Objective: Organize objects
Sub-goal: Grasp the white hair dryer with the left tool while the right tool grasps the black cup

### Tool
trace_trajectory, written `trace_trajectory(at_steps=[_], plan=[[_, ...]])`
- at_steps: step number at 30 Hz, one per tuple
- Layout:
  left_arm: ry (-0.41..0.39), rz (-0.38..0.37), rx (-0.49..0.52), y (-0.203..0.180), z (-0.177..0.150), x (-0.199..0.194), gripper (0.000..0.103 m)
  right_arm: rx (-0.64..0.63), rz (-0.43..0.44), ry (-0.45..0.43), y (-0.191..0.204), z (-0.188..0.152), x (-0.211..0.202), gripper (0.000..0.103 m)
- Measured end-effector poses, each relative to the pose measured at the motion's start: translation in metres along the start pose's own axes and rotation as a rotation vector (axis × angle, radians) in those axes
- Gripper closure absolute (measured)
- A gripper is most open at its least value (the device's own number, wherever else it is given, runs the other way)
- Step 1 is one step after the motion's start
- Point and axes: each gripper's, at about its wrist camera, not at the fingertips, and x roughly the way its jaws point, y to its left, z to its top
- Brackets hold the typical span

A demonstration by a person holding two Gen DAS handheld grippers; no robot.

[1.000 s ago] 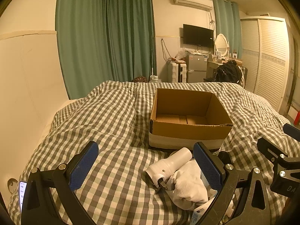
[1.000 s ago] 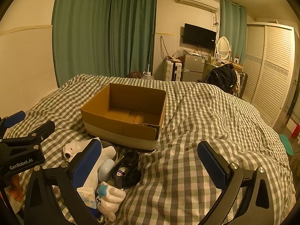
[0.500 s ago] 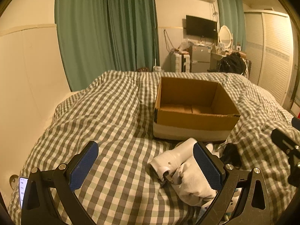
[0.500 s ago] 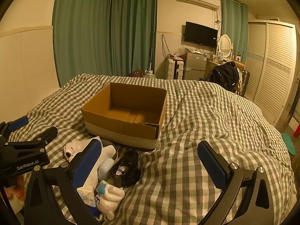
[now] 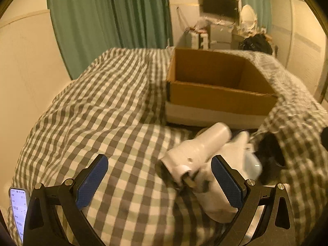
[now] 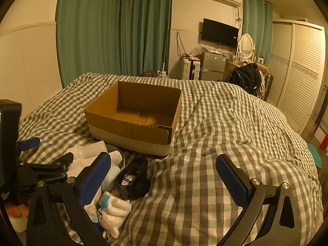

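Observation:
An open, empty cardboard box [image 5: 217, 94] [image 6: 133, 119] stands on the checked bedspread [image 5: 114, 106]. In front of it lies a pile: a white hair-dryer-like device [image 5: 196, 149] [image 6: 86, 149], white cloth [image 5: 217, 201], a pale blue item [image 6: 110, 176], a black bundle [image 6: 133, 176] and a white figurine [image 6: 114, 207]. My left gripper [image 5: 157, 182] is open, low over the bed, its right finger beside the white device. My right gripper [image 6: 164, 178] is open and empty, the pile at its left finger.
A phone [image 5: 18, 209] lies at the left edge of the bed. A wall runs along the left, green curtains [image 6: 114, 30] behind. A wardrobe [image 6: 297, 71], fridge and dresser stand past the bed on the right. The left gripper's body [image 6: 41, 168] shows in the right view.
My left gripper has moved forward and down toward the white device and pile; the view is blurred with motion. My right gripper has barely moved.

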Motion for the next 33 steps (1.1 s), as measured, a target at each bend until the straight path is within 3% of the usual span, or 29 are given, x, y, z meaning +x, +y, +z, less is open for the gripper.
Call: trace_trajectory(at_steps=[5,13,14,16,21,29,33], plan=[[0.052,-0.014,0.024,-0.005,-0.001,0.023,0.005,0.01,0.021,0.048,-0.001,-0.004,0.017,0.001],[0.126,-0.139,0.024,-0.01,0.007,0.047,0.017,-0.003,0.069,0.137,0.01,-0.011,0.044,0.007],[0.13,-0.153,0.024,-0.012,0.007,0.046,0.02,-0.009,0.075,0.157,0.013,-0.012,0.05,0.01],[0.139,-0.202,0.023,-0.013,0.007,0.047,0.04,-0.01,0.085,0.194,0.017,-0.015,0.06,0.015],[0.131,-0.215,0.021,-0.014,0.006,0.043,0.044,-0.032,0.104,0.273,0.026,-0.019,0.081,0.022],[0.095,-0.195,0.01,-0.008,0.005,0.031,0.046,-0.084,0.127,0.34,0.038,-0.03,0.097,0.051],[0.07,-0.189,0.026,-0.008,0.007,0.021,0.046,-0.078,0.147,0.324,0.038,-0.029,0.094,0.063]])
